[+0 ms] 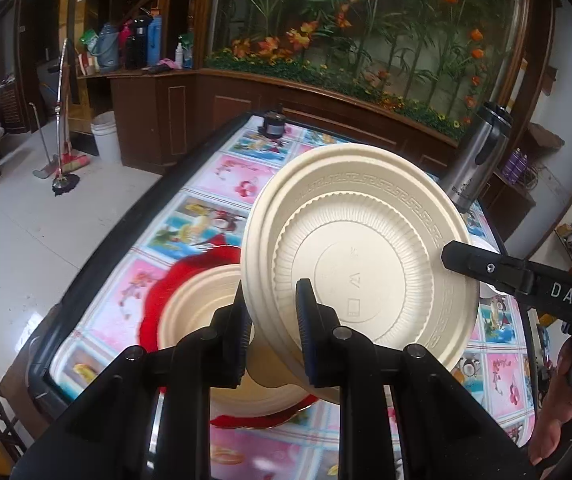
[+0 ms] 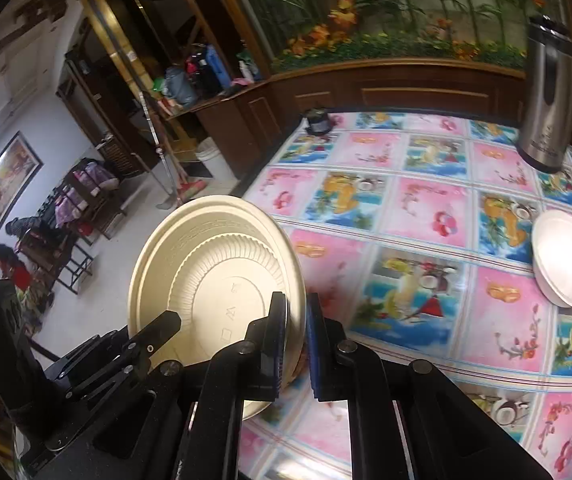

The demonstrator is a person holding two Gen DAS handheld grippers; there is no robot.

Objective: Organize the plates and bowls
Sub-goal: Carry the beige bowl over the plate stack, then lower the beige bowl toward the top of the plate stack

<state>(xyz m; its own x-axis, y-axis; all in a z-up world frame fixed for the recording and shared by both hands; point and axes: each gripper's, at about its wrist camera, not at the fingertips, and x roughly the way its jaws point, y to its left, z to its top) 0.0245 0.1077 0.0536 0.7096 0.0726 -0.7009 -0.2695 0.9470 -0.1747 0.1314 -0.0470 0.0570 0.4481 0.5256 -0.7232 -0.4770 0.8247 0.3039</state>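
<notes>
A cream plate (image 1: 362,252) is held tilted on edge above the table, its underside facing both cameras; it also shows in the right wrist view (image 2: 213,280). My left gripper (image 1: 271,328) is shut on its lower rim. My right gripper (image 2: 296,344) is shut on the opposite rim and shows at the right of the left wrist view (image 1: 466,258). Below the plate, a cream bowl (image 1: 201,304) sits on a red plate (image 1: 189,268). A white bowl (image 2: 568,258) sits at the table's right.
The table (image 2: 406,208) has a pink and blue fruit-pattern cloth. A steel thermos (image 2: 548,96) stands at the far right corner, also in the left wrist view (image 1: 476,160). A small dark jar (image 2: 318,120) stands at the far edge. A wooden cabinet lies behind.
</notes>
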